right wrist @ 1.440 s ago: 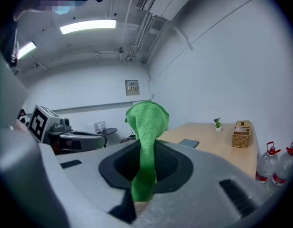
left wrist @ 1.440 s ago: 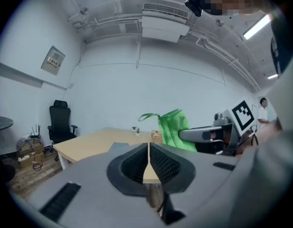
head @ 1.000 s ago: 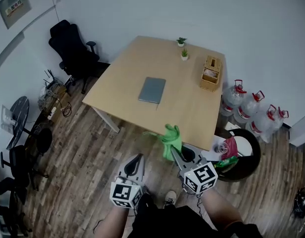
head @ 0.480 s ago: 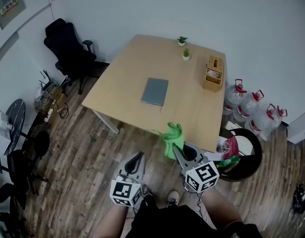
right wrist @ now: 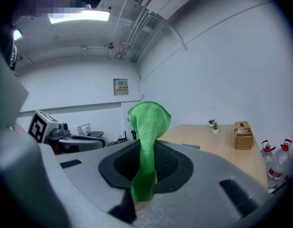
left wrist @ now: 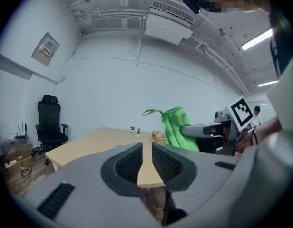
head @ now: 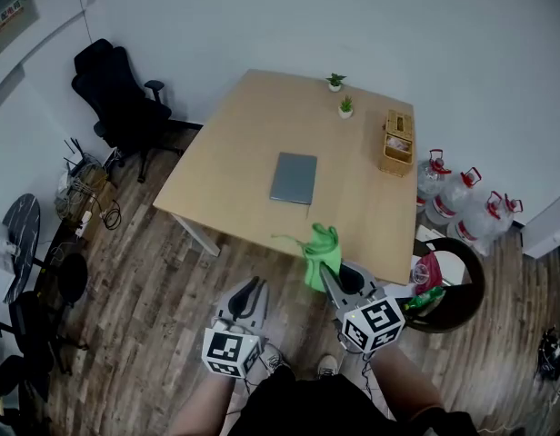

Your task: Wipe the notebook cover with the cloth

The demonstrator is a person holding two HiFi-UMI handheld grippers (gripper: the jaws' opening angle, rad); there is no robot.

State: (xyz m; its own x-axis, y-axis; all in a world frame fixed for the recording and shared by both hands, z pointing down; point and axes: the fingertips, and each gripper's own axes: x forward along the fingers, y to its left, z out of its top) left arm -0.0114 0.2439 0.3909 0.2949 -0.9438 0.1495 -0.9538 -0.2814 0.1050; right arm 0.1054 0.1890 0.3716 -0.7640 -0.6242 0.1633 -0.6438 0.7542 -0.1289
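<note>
My right tongs (head: 327,275) pinch the cloth (head: 318,251), which looks soft, light and floppy, so a bunched fold suits. My left tongs (head: 254,287) are closed and empty. The notebook (head: 294,178) lies flat mid-worktop (head: 244,153) at twelve o'clock. It is probably stiff and may slide, so I'd steady an edge.

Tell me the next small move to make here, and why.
Probably carry the right hand-held gripper forward over the table toward the notebook. Its jaws are clamped on the green cloth, but it hangs over the floor short of the table's near edge, and the notebook lies apart from it, mid-table, closed and flat.
</note>
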